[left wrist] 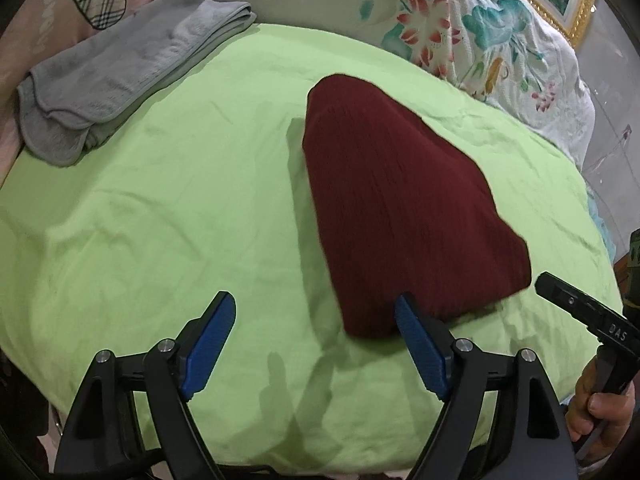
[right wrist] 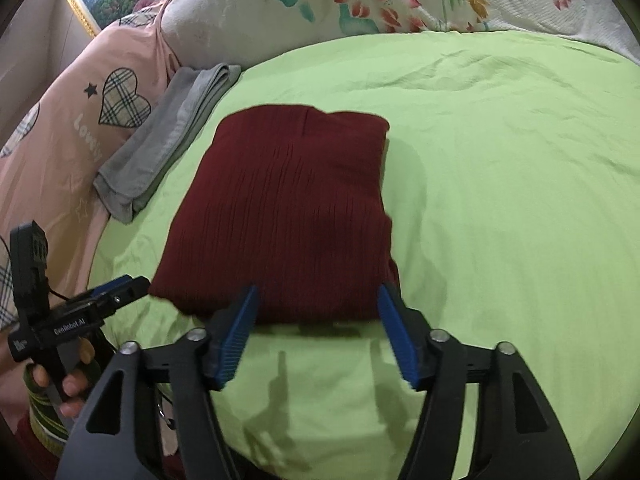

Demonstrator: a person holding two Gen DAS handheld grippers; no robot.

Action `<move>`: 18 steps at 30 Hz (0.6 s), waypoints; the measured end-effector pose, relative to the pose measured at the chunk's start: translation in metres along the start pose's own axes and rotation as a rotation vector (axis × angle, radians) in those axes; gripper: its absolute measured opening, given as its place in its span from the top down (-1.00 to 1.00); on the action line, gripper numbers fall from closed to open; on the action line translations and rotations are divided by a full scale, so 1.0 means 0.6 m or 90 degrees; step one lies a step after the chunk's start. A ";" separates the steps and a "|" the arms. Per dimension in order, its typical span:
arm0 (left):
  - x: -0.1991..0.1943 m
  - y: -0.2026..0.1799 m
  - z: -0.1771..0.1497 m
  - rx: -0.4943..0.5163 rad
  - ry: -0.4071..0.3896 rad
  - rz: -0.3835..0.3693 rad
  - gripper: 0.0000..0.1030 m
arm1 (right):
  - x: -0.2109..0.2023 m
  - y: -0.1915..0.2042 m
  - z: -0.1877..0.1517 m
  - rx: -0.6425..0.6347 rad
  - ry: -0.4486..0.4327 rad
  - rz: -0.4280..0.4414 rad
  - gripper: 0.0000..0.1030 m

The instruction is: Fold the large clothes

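Two grippers stand with their blue pads spread apart and nothing between them. Nearest to them lies the folded maroon garment (right wrist: 288, 216), a ribbed knit in a compact rectangle, resting flat on the green sheet (right wrist: 500, 200) near the middle of the bed.

In its own view the left gripper (left wrist: 316, 344) hangs over bare sheet just beside the garment's near corner (its right pad overlaps that corner in the picture; contact cannot be told). The right gripper (right wrist: 316, 336) sits just short of the garment's near edge, both pads clear of the cloth.

Off to the left, a folded grey towel (left wrist: 120, 68) lies at the sheet's edge against a pink pillow (right wrist: 72, 128). Behind the sheet runs a floral quilt (left wrist: 480, 40).
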State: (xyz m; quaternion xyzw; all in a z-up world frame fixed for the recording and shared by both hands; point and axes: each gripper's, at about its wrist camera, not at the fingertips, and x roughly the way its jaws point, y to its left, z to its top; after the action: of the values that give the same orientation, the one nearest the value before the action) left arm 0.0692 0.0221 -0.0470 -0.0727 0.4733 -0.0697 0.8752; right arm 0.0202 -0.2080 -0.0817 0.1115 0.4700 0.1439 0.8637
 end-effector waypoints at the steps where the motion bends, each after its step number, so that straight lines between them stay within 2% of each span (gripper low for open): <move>1: 0.000 0.001 -0.005 0.005 0.007 0.008 -0.60 | -0.002 0.001 -0.009 -0.001 0.002 -0.003 -0.39; 8: -0.004 0.001 -0.050 0.030 0.026 0.048 -0.60 | -0.008 0.009 -0.050 -0.011 0.019 -0.018 -0.44; 10: -0.004 0.001 -0.056 0.037 0.029 0.060 -0.60 | -0.012 0.013 -0.058 -0.011 0.017 -0.018 -0.50; 18: -0.008 -0.010 -0.075 0.069 0.037 0.089 -0.60 | -0.021 0.026 -0.077 -0.020 0.020 -0.031 -0.51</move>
State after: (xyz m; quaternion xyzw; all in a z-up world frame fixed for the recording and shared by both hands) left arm 0.0286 0.0141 -0.0661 0.0104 0.4977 -0.0359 0.8666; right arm -0.0276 -0.1951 -0.0916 0.0842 0.4837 0.1317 0.8612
